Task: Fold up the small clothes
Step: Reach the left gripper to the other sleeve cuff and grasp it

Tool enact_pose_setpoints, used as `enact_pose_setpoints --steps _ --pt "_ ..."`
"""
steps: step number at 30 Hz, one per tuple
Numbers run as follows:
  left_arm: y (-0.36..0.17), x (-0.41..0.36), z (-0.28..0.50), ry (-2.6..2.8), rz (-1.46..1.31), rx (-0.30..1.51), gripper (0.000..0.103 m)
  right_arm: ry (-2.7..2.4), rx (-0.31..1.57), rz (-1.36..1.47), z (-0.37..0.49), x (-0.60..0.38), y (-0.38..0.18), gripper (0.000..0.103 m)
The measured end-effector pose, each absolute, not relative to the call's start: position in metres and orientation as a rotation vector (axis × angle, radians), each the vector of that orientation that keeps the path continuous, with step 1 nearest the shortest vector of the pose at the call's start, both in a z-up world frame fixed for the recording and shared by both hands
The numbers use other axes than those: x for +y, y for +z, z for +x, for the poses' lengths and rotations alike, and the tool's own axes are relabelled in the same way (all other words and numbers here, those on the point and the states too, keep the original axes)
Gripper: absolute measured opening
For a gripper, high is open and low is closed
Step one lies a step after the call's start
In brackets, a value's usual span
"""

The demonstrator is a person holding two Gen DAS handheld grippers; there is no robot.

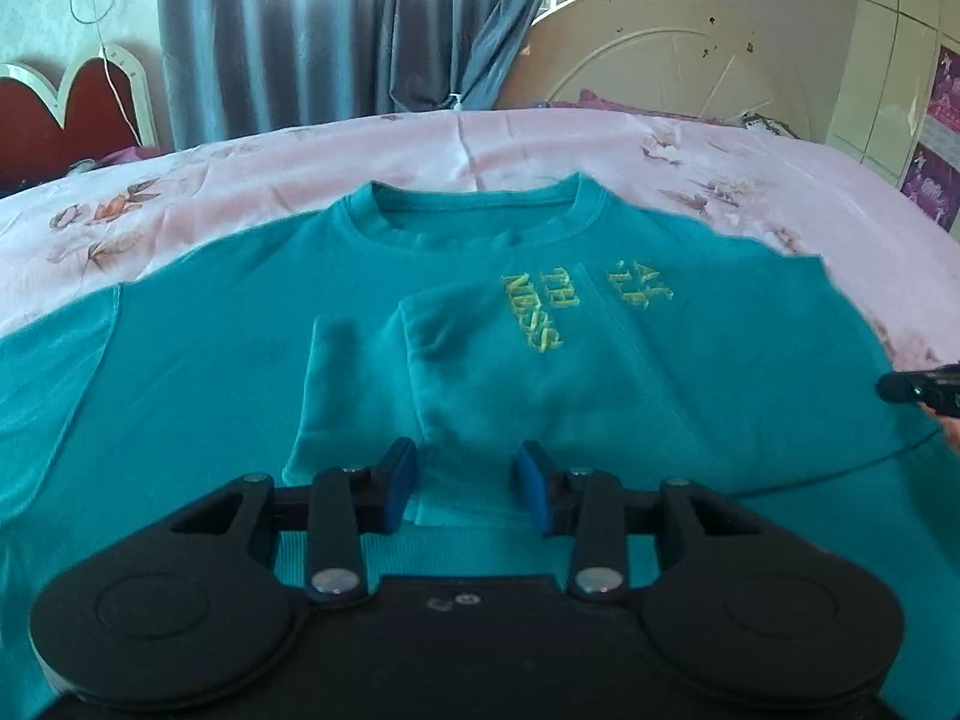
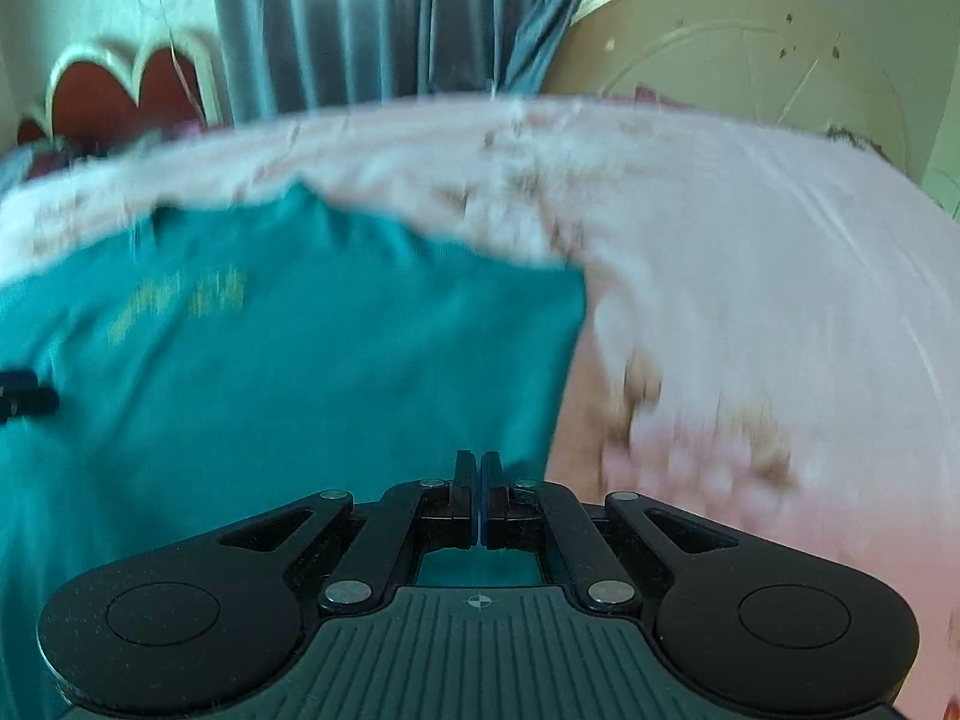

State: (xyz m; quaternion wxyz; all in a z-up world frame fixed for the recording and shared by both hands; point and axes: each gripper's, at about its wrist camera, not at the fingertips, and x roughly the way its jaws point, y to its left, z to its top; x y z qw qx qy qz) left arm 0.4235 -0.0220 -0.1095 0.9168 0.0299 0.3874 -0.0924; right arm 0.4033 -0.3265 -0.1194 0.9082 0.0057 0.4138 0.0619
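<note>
A teal sweatshirt (image 1: 480, 360) lies spread across the centre of the frame on a floral bed (image 1: 540, 138); the left tongs (image 1: 468, 489) hover apart over its folded sleeve, while the right tongs (image 2: 479, 498), pressed together at the sweatshirt's edge though whether on cloth is unclear, should fold that side inward evenly.

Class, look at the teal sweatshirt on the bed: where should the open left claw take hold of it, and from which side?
Grip the folded-in sleeve's cuff end, lying loose on top of the teal sweatshirt right before the left claw. Come in low from the hem side, jaws straddling that raised edge; it probably lifts more easily than the flat body.
</note>
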Motion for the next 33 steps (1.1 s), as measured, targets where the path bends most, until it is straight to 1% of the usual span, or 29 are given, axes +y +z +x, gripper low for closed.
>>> enact_pose_setpoints --steps 2,4,6,8,11,13,15,16,17,18,19,20,21,24,25,26,27,33 --pt "-0.104 -0.024 0.422 -0.184 0.07 0.803 0.037 0.125 0.854 -0.007 0.4 -0.324 -0.115 0.0" --pt "-0.102 -0.021 0.42 -0.189 0.069 0.806 0.037 0.137 0.835 0.055 0.394 -0.329 -0.109 0.0" --pt "-0.106 -0.019 0.42 -0.179 0.075 0.827 0.037 0.136 0.898 0.065 0.395 -0.331 -0.121 0.0" --pt "-0.105 -0.017 0.419 -0.174 0.06 0.825 0.037 0.134 0.89 0.049 0.396 -0.328 -0.117 0.0" --pt "-0.104 -0.017 0.42 -0.164 0.061 0.828 0.037 0.131 0.853 0.113 0.396 -0.33 -0.108 0.0" --pt "-0.103 -0.016 0.42 -0.159 0.061 0.834 0.037 0.119 0.913 0.085 0.404 -0.325 -0.117 0.0" --pt "-0.094 -0.013 0.417 -0.145 0.049 0.834 0.039 0.12 0.909 0.085 0.405 -0.325 -0.114 0.0" --pt "-0.089 -0.01 0.413 -0.131 0.046 0.823 0.042 0.124 0.881 0.101 0.402 -0.327 -0.108 0.0" --pt "-0.083 -0.004 0.409 -0.111 0.041 0.805 0.061 0.131 0.856 0.117 0.4 -0.327 -0.103 0.0" --pt "-0.076 0.004 0.403 -0.081 0.034 0.779 0.084 0.133 0.846 0.134 0.399 -0.327 -0.098 0.0" --pt "-0.07 0.015 0.395 -0.048 0.023 0.742 0.09 0.133 0.846 0.163 0.398 -0.327 -0.093 0.0" --pt "-0.064 0.027 0.388 -0.027 0.011 0.716 0.086 0.135 0.844 0.206 0.397 -0.327 -0.089 0.0" --pt "-0.06 0.043 0.382 -0.007 -0.005 0.701 0.079 0.13 0.838 0.251 0.394 -0.326 -0.086 0.0" --pt "-0.052 0.106 0.365 0.09 -0.099 0.686 0.068 0.111 0.837 0.33 0.388 -0.314 -0.08 0.001" --pt "-0.05 0.133 0.357 0.14 -0.139 0.675 0.066 0.094 0.835 0.35 0.384 -0.307 -0.078 0.021" --pt "-0.05 0.158 0.35 0.191 -0.174 0.664 0.059 0.082 0.822 0.365 0.381 -0.302 -0.075 0.036" --pt "-0.05 0.186 0.341 0.247 -0.21 0.655 0.05 0.068 0.8 0.373 0.375 -0.292 -0.071 0.054" --pt "-0.068 0.353 0.293 0.512 -0.463 0.635 0.05 0.099 0.768 0.332 0.362 -0.215 -0.055 0.054"
